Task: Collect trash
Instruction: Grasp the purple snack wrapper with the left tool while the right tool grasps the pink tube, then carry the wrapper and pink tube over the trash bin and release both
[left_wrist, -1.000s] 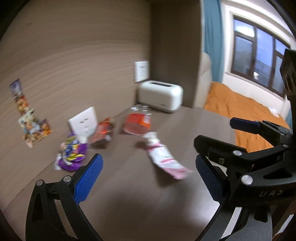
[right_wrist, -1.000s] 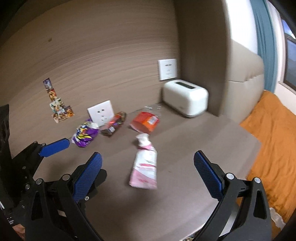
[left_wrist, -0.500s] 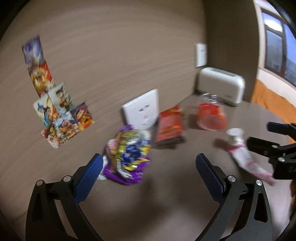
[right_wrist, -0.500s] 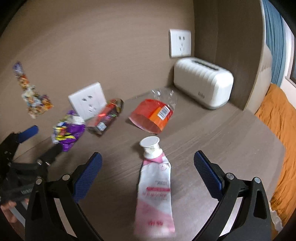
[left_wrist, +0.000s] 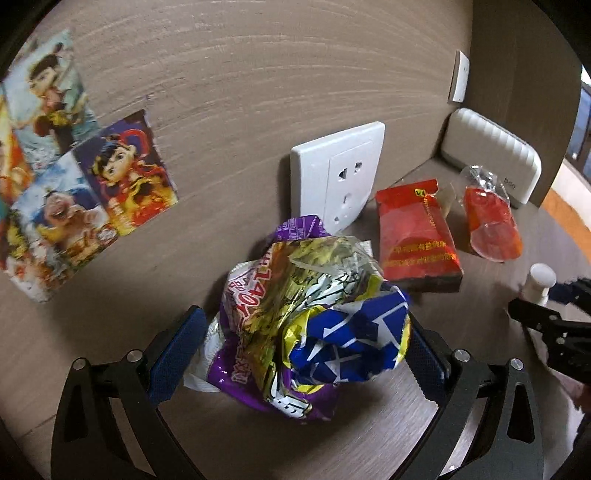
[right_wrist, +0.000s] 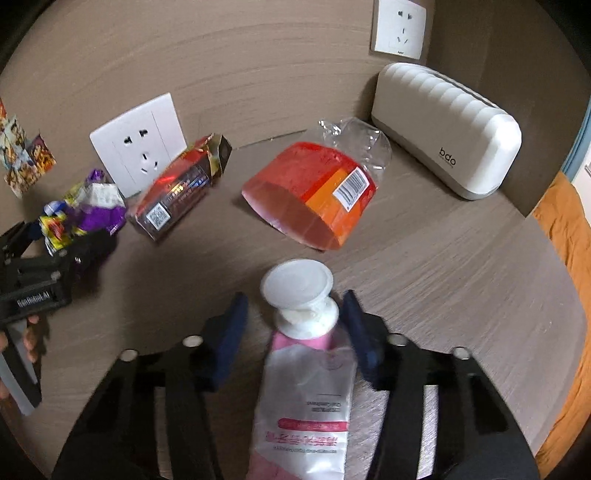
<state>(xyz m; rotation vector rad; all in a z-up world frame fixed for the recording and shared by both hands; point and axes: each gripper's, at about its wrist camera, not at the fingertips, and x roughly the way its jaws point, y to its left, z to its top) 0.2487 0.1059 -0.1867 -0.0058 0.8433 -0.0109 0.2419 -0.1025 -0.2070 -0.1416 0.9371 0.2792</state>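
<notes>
Item 1: left gripper (left_wrist: 295, 347). Lower centre of the left wrist view. Its jaws have just been closing and straddle the crumpled purple snack wrapper (left_wrist: 306, 325). The right pad looks to be against the foil; the left pad (left_wrist: 177, 354) shows a thin gap, so no firm pinch yet.

Item 2: right gripper (right_wrist: 293, 332). Lower centre of the right wrist view. Its jaws have just been closing around the neck of the pink tube (right_wrist: 306, 398), just under the white cap (right_wrist: 295, 282). The right pad is at the shoulder of the tube; the left pad stands slightly off. Blurred, so contact is uncertain; read as not yet clamped.

Item 3: remaining trash on the table (right_wrist: 443, 280). Red packet (right_wrist: 177, 192), centre left, leaning by the wall socket (right_wrist: 138, 144). Orange clear bag (right_wrist: 314, 195), upper centre. White ribbed box (right_wrist: 447, 133), upper right, likely not trash.

Handling notes:
- Wrapper is light and springy. Close fully until the foil crushes; a half-grip is likely to slip on lifting.
- Tube: keep the pads below the cap flange, so the flange can act as a stop.
- Keep both sets of fingertips low to the table until closure is complete, then lift straight up.
- The 2 grippers are near each other; lift apart to avoid a clash.
</notes>
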